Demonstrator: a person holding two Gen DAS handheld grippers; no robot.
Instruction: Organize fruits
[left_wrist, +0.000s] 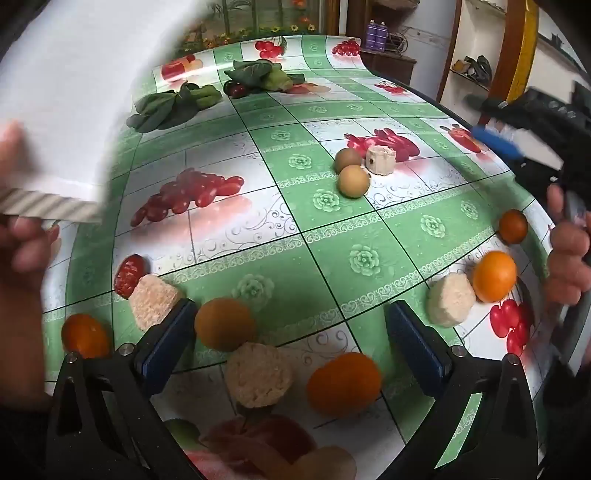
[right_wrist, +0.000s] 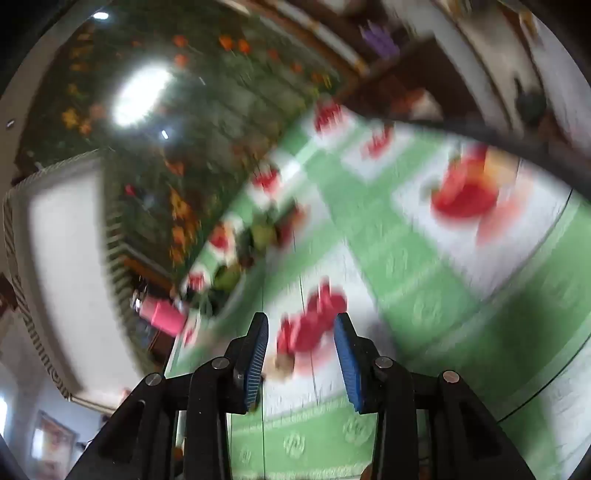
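Note:
Several oranges lie on the fruit-print tablecloth (left_wrist: 295, 206): one (left_wrist: 224, 324) by my left finger, one (left_wrist: 344, 384) between the fingers, one (left_wrist: 494, 276) at right, a small one (left_wrist: 84, 335) at left, a dark one (left_wrist: 513, 226) near the edge. Two brown round fruits (left_wrist: 354, 180) sit mid-table. A red date (left_wrist: 128, 276) lies at left. My left gripper (left_wrist: 291, 341) is open and empty above them. My right gripper (right_wrist: 301, 354) is open and empty, also seen in the left wrist view (left_wrist: 517, 136) at the right edge. The right view is blurred.
Pale puffed cakes (left_wrist: 256, 374) (left_wrist: 448, 300) (left_wrist: 155, 301) lie among the oranges, and a beige block (left_wrist: 380, 158) sits by the brown fruits. Leafy greens (left_wrist: 173, 105) (left_wrist: 264, 75) lie at the far side. A hand holds a white box (left_wrist: 62, 99) at upper left.

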